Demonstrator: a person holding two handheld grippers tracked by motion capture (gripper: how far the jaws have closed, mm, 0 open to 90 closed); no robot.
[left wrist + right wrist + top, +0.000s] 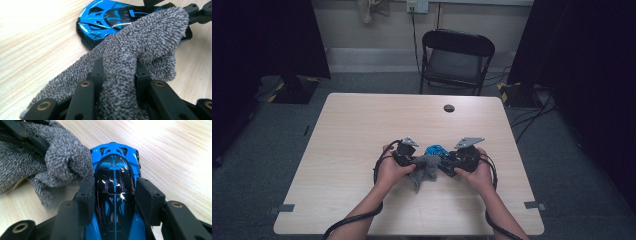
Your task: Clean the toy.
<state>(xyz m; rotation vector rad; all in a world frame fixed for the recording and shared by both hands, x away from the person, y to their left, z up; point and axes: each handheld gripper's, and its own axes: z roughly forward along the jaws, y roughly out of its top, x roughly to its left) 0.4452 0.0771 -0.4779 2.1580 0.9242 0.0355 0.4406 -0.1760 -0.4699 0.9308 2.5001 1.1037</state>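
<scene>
Closest to the camera in the high view you've got the person's two forearms coming up from the bottom edge, cables trailing off each side, hands meeting roughly in the middle of the near half of the light wood table (362, 120). The left gripper (412, 159) is clamped tight on a bunched-up grey terry cloth (424, 167); in the left gripper view you can see the fabric (140, 47) squeezed between the two black jaws and bulging out ahead of them, draped right against the side of the car. The right gripper (451, 162) is holding a blue toy sports car (436, 150), and the right gripper view makes it pretty clear: both pads sit flush against the car's flanks, one per side, with the glossy black roof and canopy (115, 185) running straight up between them and the blue end pointing away. So jaws closed on the car, not loose. In that same view the cloth (62, 162) is pressed up to the car's left side near the roof, touching it. The car sits just between the two grippers, at the table surface as far as I can tell. Further back on the table there's a round dark cable hole (449, 108) near the far edge, and beyond the table a black folding chair (456, 60) stands against the wall, with dark curtains on both sides.
</scene>
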